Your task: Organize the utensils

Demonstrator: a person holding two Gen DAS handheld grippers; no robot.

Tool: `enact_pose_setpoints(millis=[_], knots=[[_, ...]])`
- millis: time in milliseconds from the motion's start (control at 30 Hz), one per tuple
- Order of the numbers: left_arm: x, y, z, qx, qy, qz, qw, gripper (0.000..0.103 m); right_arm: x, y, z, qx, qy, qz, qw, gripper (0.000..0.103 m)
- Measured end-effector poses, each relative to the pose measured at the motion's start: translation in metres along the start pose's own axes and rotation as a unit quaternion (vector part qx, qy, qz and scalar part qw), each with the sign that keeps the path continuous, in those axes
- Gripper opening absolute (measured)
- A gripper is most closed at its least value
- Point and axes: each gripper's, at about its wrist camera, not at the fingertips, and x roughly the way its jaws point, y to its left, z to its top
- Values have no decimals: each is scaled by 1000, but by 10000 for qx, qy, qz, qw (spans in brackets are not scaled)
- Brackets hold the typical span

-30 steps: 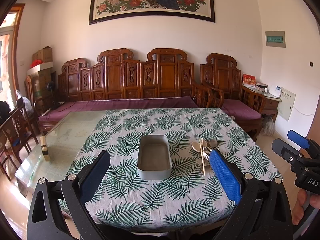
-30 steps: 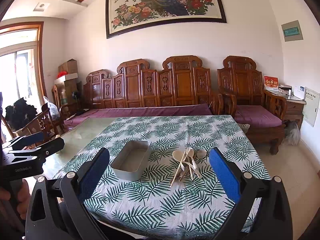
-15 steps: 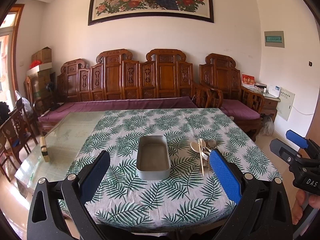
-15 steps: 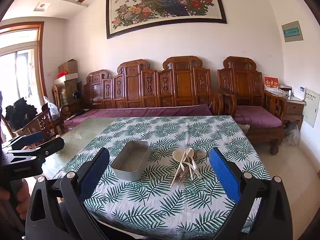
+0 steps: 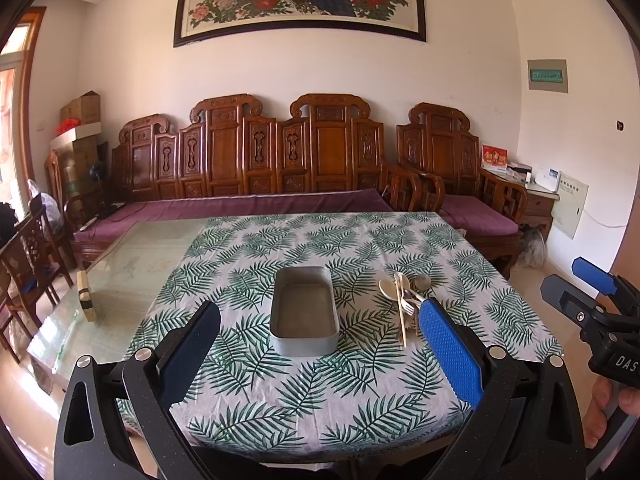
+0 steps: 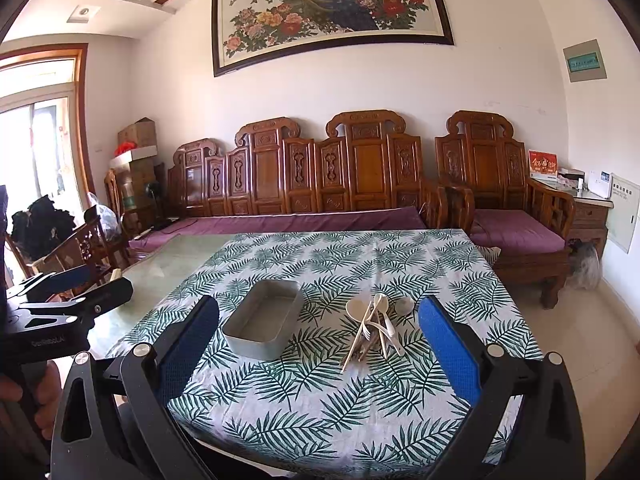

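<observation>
Left hand-held gripper (image 5: 320, 344): held above the near edge of the worktop, blue-padded fingers spread wide apart, nothing between them.
Right hand-held gripper (image 6: 318, 344): also above the near edge, fingers wide apart, holding nothing.
Rectangular grey metal tray (image 5: 304, 310): on the leaf-patterned tablecloth (image 5: 360, 240), mid-worktop, nothing inside.
Pile of cream plastic spoons, forks and wooden chopsticks (image 6: 374, 324): loose heap on the cloth just right of the tray, not touching it; a metal spoon (image 6: 404, 306) lies at its far right.
Glass worktop (image 5: 120, 272): bare at the left, carrying a small block (image 5: 85, 296).
</observation>
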Motion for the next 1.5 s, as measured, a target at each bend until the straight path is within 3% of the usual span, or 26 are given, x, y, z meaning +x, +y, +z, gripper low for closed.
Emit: enact_pose_setpoints(millis=[200,433,767,1000,1500], knots=[[22,-2,-7,60,244,-180,9995,97,13,-5,-7,-31,134,56,9999,100],[57,-9,-9,163,528,-393,9977,97,41,-27,-14,-30,369,141,9992,84],[122,-32,-13,478,985,-760,9911,96,112,-79,-16,-186,1009,-3,9947,66],[180,-52,-18,656,1337,-1003,9838,96,162,-107,-22,-274,1407,-60,9897,62],[317,-102,-52,826,2376,-1636,9539,63,237,-143,-60,-199,2078,-54,9780,53]])
